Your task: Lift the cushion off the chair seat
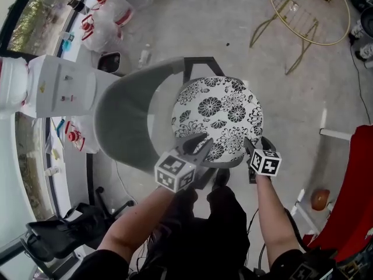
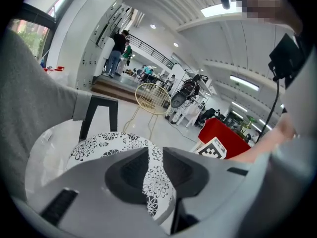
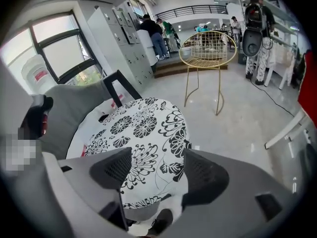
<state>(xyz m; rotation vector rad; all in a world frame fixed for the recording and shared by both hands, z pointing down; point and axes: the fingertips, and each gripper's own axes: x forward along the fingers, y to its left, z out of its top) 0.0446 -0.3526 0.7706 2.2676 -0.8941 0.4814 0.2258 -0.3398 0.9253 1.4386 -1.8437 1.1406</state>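
Observation:
A round white cushion (image 1: 218, 118) with black flowers lies on the seat of a chair whose grey backrest (image 1: 119, 124) curves round its left side. In the head view my left gripper (image 1: 201, 146) hovers at the cushion's near-left edge and my right gripper (image 1: 252, 144) at its near-right edge. The left gripper view shows the left gripper (image 2: 153, 170) with a narrow gap between its jaws, through which a strip of the cushion (image 2: 99, 145) shows. In the right gripper view the right gripper (image 3: 156, 170) stands wide open above the near rim of the cushion (image 3: 143, 128). Neither gripper presses on it.
A gold wire chair (image 1: 309, 10) stands beyond the cushion on the glossy floor. A white cabinet (image 1: 58, 86) and plastic bags (image 1: 111, 13) sit at the left. A red surface (image 1: 355, 197) is at the right, and a black chair base (image 1: 58, 232) at the lower left.

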